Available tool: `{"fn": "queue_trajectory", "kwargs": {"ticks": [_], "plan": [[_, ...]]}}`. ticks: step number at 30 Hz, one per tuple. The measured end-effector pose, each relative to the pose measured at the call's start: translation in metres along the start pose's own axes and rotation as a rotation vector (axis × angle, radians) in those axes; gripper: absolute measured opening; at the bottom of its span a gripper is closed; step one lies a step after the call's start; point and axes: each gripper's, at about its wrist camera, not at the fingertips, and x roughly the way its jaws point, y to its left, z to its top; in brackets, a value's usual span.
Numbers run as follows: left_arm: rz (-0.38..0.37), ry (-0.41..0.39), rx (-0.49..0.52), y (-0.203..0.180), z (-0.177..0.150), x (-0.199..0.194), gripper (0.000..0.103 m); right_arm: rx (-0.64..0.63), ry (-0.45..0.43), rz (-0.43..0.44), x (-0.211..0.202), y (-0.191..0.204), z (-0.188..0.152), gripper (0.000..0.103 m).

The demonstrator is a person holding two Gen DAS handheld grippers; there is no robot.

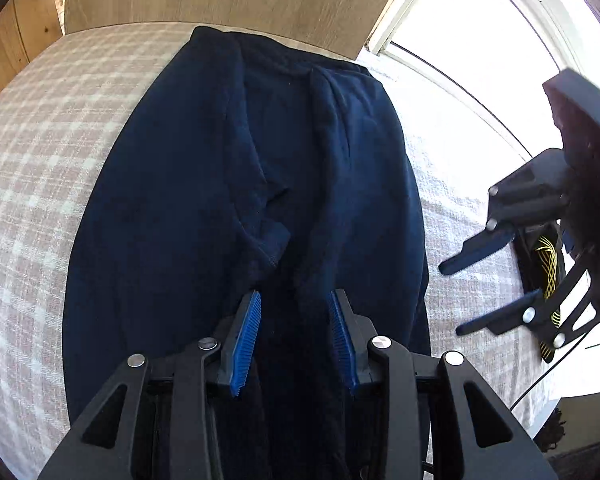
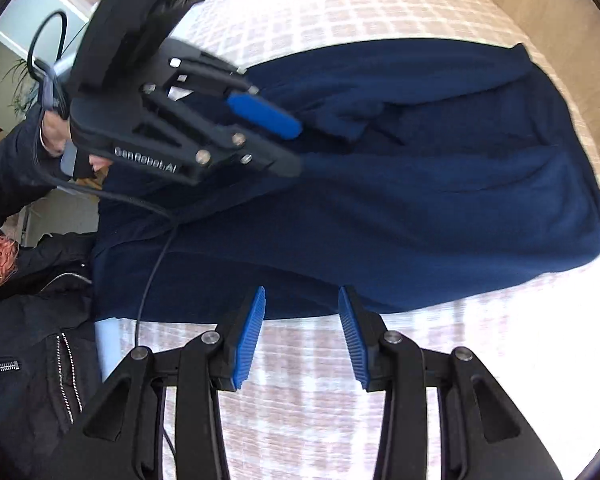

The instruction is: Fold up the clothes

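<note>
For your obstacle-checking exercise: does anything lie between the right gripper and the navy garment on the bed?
Nothing visible does. The right gripper hangs open over bare checked bedcover, just short of the navy garment edge. The left gripper is farther off, over the garment.

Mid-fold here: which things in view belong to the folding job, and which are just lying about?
Belongs to the job:
- navy garment, spread on the checked bed cover
- left hand-held gripper, open over the garment
- right hand-held gripper, open at the garment's edge

Just lying about:
- black item with yellow pattern
- window
</note>
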Motion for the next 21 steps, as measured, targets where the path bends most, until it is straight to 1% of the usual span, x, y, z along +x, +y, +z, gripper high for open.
{"fn": "queue_trajectory", "kwargs": {"ticks": [2,4,5,6,7,8,9,11,13,15,16,17,18,19,21], "plan": [[0.001,-0.031,0.017,-0.003,-0.002,-0.019,0.033,-0.019,0.031,-0.018,0.014,0.025,0.003,0.038],[0.004,-0.040,0.044,-0.005,-0.008,-0.036,0.033,-0.021,0.031,-0.035,0.018,0.040,-0.004,0.037],[-0.007,-0.035,0.054,-0.006,-0.012,-0.043,0.033,-0.022,0.045,-0.056,0.017,0.046,-0.009,0.033],[-0.033,-0.021,0.069,-0.008,-0.018,-0.045,0.035,-0.027,0.082,-0.086,0.017,0.052,-0.015,0.029],[-0.063,-0.005,0.086,-0.012,-0.025,-0.045,0.036,-0.038,0.110,-0.124,0.016,0.059,-0.021,0.020],[-0.094,0.011,0.103,-0.016,-0.032,-0.046,0.036,-0.029,0.120,-0.131,0.013,0.065,-0.025,0.008],[-0.124,0.027,0.120,-0.019,-0.038,-0.046,0.036,-0.016,0.128,-0.131,0.011,0.071,-0.028,0.005],[-0.179,0.066,0.161,-0.030,-0.049,-0.035,0.036,0.028,0.059,-0.108,0.000,0.086,-0.029,0.005],[-0.205,0.114,0.184,-0.037,-0.058,-0.018,0.036,0.052,-0.007,-0.084,-0.007,0.106,-0.031,0.004],[-0.218,0.156,0.173,-0.034,-0.063,-0.002,0.036,0.088,-0.029,-0.102,-0.004,0.120,-0.033,0.004],[-0.198,0.175,0.167,-0.031,-0.064,0.005,0.036,0.109,-0.036,-0.104,0.000,0.123,-0.034,0.004],[-0.165,0.175,0.179,-0.029,-0.065,0.008,0.033,0.135,-0.039,-0.101,0.005,0.125,-0.035,0.004],[-0.117,0.170,0.192,-0.026,-0.066,0.004,0.023,0.157,-0.026,-0.097,0.013,0.127,-0.036,0.004],[-0.065,0.167,0.203,-0.023,-0.066,-0.001,0.025,0.165,-0.016,-0.103,0.015,0.131,-0.040,0.002],[0.052,0.155,0.227,-0.016,-0.068,-0.014,0.028,0.178,0.002,-0.119,0.015,0.137,-0.048,0.001]]}}
